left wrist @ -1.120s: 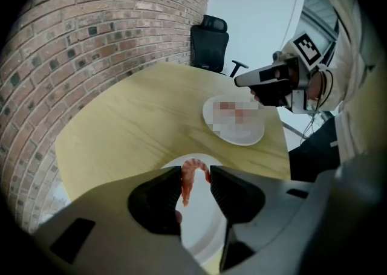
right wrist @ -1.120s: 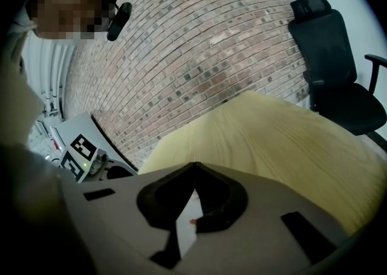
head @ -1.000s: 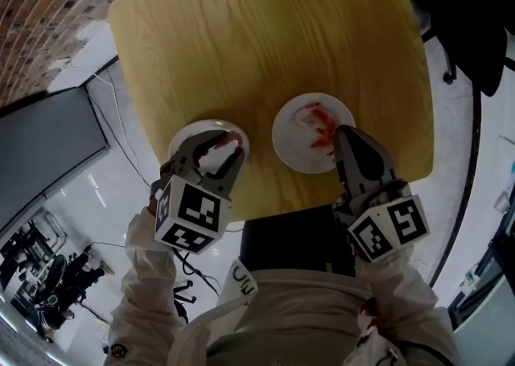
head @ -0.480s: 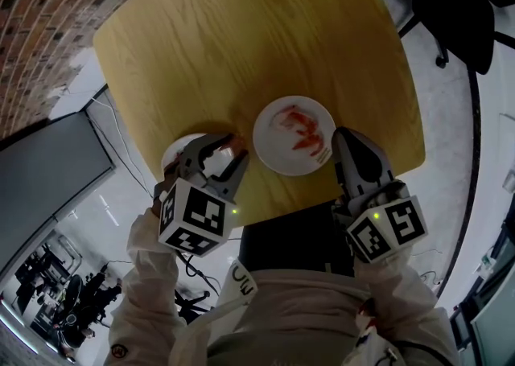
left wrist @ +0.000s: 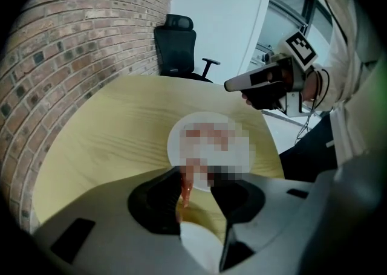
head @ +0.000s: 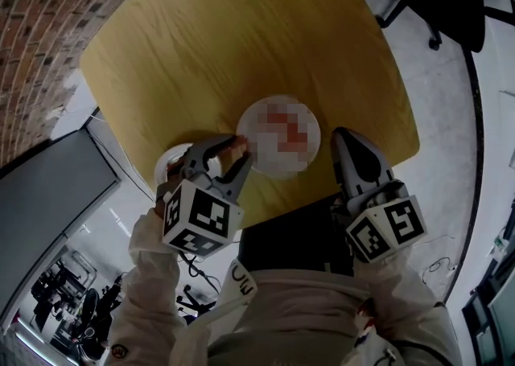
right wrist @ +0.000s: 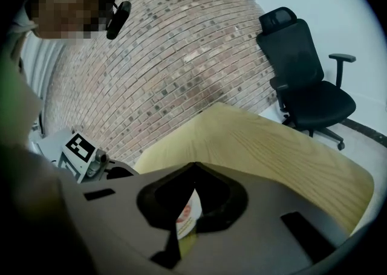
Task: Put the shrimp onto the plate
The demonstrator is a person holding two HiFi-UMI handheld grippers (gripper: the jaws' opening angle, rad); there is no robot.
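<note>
Two white plates on worktop: bigger plate mid, smaller plate near left. Left hand-held gripper pinching one shrimp between them. Right hand-held gripper pressed together, empty.

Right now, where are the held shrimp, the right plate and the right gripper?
shrimp [left wrist: 186,186], left gripper view, mid-body.
right plate [left wrist: 173,144], left gripper view, left rim.
right gripper [head: 346,135], head view, jaw tips.

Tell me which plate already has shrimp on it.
The central plate, showing red pieces; the edge plate under the left hand-held gripper shows only white.
</note>
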